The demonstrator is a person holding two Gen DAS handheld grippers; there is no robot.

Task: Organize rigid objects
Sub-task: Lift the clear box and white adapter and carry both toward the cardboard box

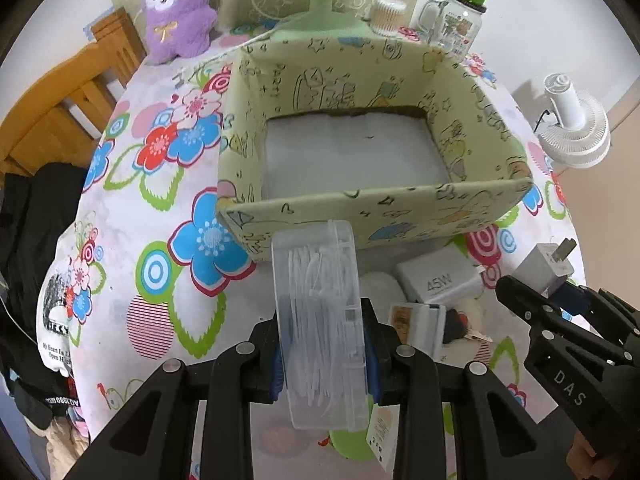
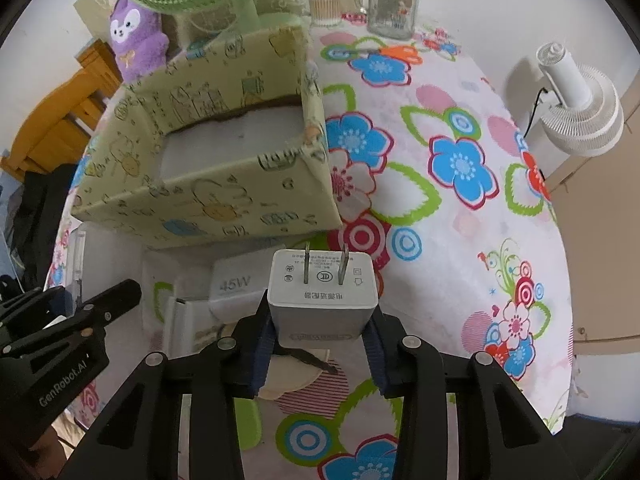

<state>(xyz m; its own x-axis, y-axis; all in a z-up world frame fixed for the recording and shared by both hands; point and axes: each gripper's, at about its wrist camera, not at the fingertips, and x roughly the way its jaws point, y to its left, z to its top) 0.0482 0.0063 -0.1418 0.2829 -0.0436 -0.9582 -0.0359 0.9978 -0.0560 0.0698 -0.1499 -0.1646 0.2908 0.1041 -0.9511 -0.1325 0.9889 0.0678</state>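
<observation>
While clamped on a clear floss-pick case [image 1: 320, 320], the left gripper [image 1: 324, 344] is held before the yellow box [image 1: 360, 204]; a white plug adapter [image 2: 322, 292] is pinched by the right gripper [image 2: 320, 344] beside it.

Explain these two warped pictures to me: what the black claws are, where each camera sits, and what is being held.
The black claws are two hand-held grippers, one in each of a person's hands, with a fisheye camera on each. The left camera shows the left gripper clamped on a clear plastic case of white floss picks. The right camera shows the right gripper clamped on a white two-pronged plug adapter. Ahead, on the flowered tablecloth, stands an empty pale yellow cartoon-print box, with a white 45W charger beside it.
</observation>
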